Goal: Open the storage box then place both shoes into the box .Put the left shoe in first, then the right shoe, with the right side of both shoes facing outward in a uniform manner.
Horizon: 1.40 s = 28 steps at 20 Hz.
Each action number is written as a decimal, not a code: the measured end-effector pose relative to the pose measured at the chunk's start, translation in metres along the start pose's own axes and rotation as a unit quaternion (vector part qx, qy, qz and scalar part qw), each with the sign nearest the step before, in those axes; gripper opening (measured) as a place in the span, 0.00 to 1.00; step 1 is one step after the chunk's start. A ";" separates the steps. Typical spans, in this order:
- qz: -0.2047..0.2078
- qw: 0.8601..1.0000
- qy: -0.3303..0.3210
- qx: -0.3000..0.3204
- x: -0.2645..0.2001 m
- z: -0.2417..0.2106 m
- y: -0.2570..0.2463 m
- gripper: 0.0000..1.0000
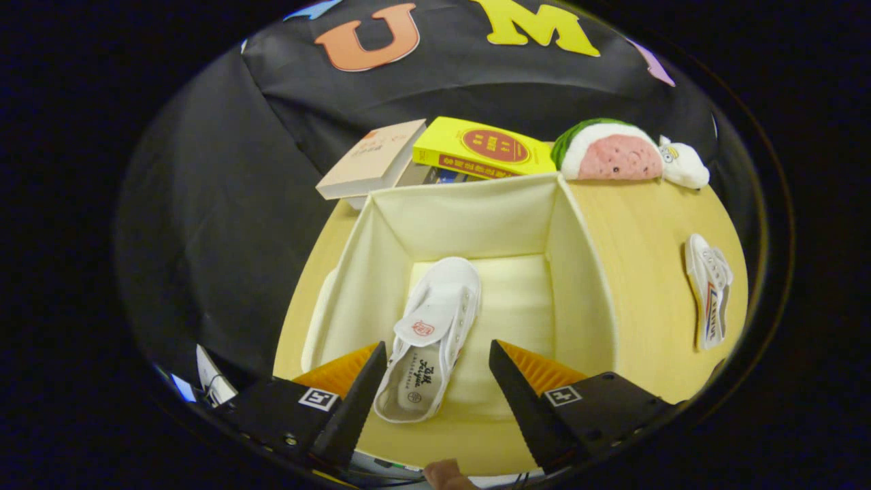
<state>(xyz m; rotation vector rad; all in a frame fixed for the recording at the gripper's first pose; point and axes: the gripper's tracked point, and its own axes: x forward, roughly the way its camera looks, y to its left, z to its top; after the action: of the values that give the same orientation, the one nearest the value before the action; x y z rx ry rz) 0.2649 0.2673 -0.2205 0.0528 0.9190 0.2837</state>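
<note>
The cream storage box (476,218) stands open on the round wooden table, just ahead of my fingers. One white canvas shoe (430,337) lies on the box floor, toe pointing away, its heel between my fingertips. My gripper (437,355) hovers over the box's near edge, open, its fingers (360,391) apart from the shoe on either side. The second white shoe (708,289) lies on its side on the table to the right of the box, well beyond the right finger.
Behind the box lie a tan book (371,160) and a yellow book (483,148), stacked on others. A watermelon plush toy (612,151) with a small white plush (684,163) sits at the back right. Bare table (639,272) lies between box and second shoe.
</note>
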 end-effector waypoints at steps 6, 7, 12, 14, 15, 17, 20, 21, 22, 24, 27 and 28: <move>0.009 0.999 -0.041 -0.014 -0.054 0.022 -0.050 0.96; 0.003 0.999 -0.045 -0.012 -0.061 0.025 -0.067 0.96; -0.066 0.995 -0.067 -0.025 -0.083 0.032 -0.171 0.96; -0.092 0.994 -0.060 -0.018 -0.082 0.026 -0.217 0.96; -0.103 0.993 -0.055 -0.013 -0.080 0.023 -0.239 0.96; -0.124 0.991 -0.041 -0.008 -0.075 0.016 -0.282 0.96; -0.167 0.985 -0.036 0.000 -0.071 0.014 -0.350 0.96; -0.180 0.983 -0.031 0.001 -0.069 0.011 -0.369 0.96; -0.189 0.982 -0.025 0.004 -0.068 0.009 -0.387 0.96; -0.199 0.980 -0.016 0.021 -0.067 0.005 -0.416 0.96; -0.222 0.975 -0.004 0.035 -0.067 -0.003 -0.455 0.96; -0.228 0.973 -0.002 0.038 -0.065 -0.003 -0.463 0.97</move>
<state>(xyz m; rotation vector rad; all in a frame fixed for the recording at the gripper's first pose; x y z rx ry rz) 0.3270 -0.1954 -0.2490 -0.0875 0.9105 -0.1795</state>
